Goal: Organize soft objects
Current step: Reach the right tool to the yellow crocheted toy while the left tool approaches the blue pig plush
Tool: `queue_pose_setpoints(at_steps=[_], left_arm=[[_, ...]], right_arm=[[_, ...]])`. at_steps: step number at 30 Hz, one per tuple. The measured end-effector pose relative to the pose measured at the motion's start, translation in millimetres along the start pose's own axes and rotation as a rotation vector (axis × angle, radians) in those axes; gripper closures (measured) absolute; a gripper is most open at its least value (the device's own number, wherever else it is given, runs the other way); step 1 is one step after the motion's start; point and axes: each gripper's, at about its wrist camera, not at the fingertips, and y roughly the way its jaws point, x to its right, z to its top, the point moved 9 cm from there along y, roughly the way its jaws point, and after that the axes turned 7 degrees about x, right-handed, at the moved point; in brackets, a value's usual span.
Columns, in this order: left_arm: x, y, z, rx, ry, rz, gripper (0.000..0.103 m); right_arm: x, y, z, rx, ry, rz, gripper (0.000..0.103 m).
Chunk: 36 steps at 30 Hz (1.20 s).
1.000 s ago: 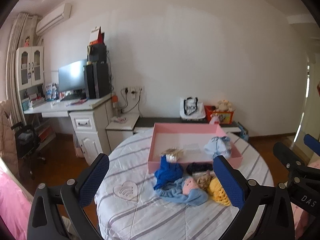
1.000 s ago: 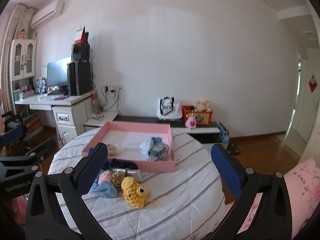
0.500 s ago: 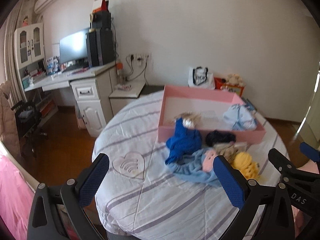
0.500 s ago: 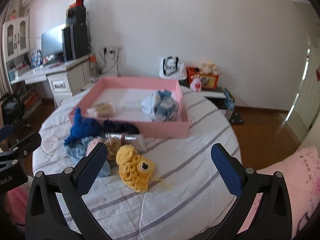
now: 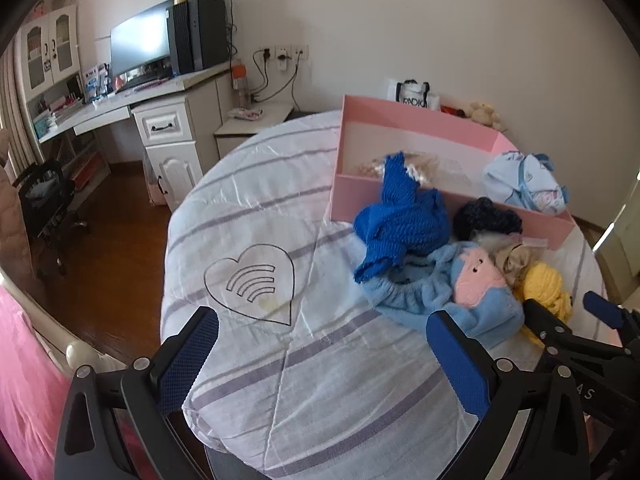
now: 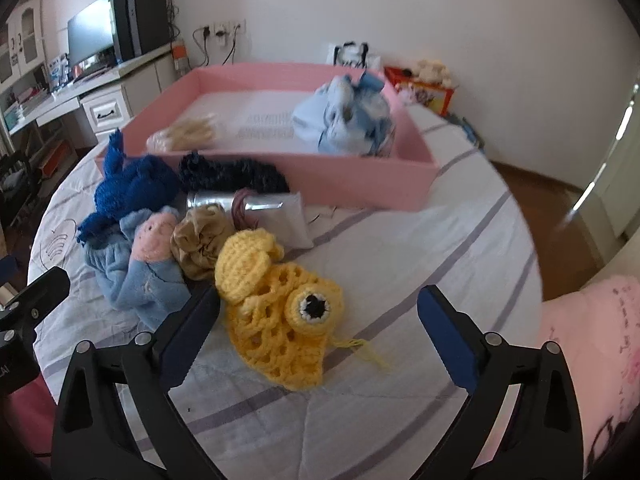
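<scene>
On the round striped table (image 5: pixel 280 220), a pile of soft things lies before a pink tray (image 6: pixel 360 184). My right gripper (image 6: pixel 320 300) hangs low over the yellow crochet hat (image 6: pixel 276 312). Its jaws are closing, with the hat between the fingers and the pads clear of it. My left gripper (image 5: pixel 320 320) is open over bare cloth, left of the light blue plush headband (image 5: pixel 440 292). A dark blue knit (image 5: pixel 400 220), a navy scrunchie (image 6: pixel 236 172) and a beige scrunchie (image 6: pixel 196 240) complete the pile. A pale blue bundle (image 6: pixel 344 116) sits in the tray.
A silver pouch (image 6: pixel 280 216) lies against the tray's front wall. A white desk with a monitor (image 5: pixel 140 44) and a black chair (image 5: pixel 44 196) stand to the left across wooden floor. Pink bedding (image 6: pixel 592 340) lies at the right of the table.
Both grippers have tilted down and sunk toward the table, so the pile looks larger and nearer. The right gripper's fingers stand slightly closer together, now either side of the yellow hat.
</scene>
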Motion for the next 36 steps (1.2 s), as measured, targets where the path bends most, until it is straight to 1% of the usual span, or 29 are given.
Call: queue_pose_setpoints(at_steps=[1, 3, 4, 6, 7, 9, 14, 21, 26, 29, 31, 33, 34, 35, 36], left_arm=[[0, 3, -1, -0.003, 0.001, -0.001, 0.000], [2, 6, -2, -0.008, 0.005, 0.001, 0.000], [3, 7, -3, -0.010, 0.007, -0.003, 0.000], [8, 7, -4, -0.015, 0.012, -0.022, 0.000], [10, 7, -5, -0.017, 0.015, -0.032, 0.000], [16, 6, -5, -0.018, 0.017, -0.051, 0.000], [33, 3, -5, -0.020, 0.034, -0.089, 0.000], [61, 10, -4, -0.041, 0.056, -0.120, 0.000], [73, 27, -8, -0.099, 0.044, -0.140, 0.000], [78, 40, -13, -0.140, 0.018, -0.160, 0.000], [77, 46, -14, -0.150, 0.003, -0.166, 0.001], [77, 49, -12, -0.136, 0.003, -0.173, 0.004], [78, 49, -12, -0.128, 0.013, -0.174, 0.012], [78, 49, -11, -0.120, 0.026, -0.175, 0.016], [79, 49, -11, -0.111, 0.044, -0.174, 0.023]], right_arm=[[0, 3, -2, -0.014, 0.004, 0.004, 0.007], [0, 6, -5, -0.025, 0.004, 0.008, 0.018], [-2, 6, -6, -0.024, 0.006, 0.032, 0.023], [-7, 2, -6, -0.023, 0.021, 0.090, 0.049], [-9, 0, -6, -0.024, 0.022, 0.106, 0.051], [-7, -3, -5, -0.015, 0.015, 0.099, 0.058], [10, -10, -2, -0.001, 0.052, 0.097, 0.069], [48, -19, 5, 0.041, 0.110, 0.023, 0.069], [62, -7, 3, 0.019, 0.124, 0.012, 0.068], [66, 0, 0, 0.007, 0.129, 0.015, 0.063], [66, 6, 0, -0.002, 0.116, -0.008, 0.054], [63, 10, 0, -0.002, 0.106, -0.011, 0.039], [59, 12, 2, 0.001, 0.098, -0.006, 0.037], [56, 15, 2, 0.001, 0.090, -0.003, 0.034], [53, 18, 5, 0.002, 0.079, -0.005, 0.031]])
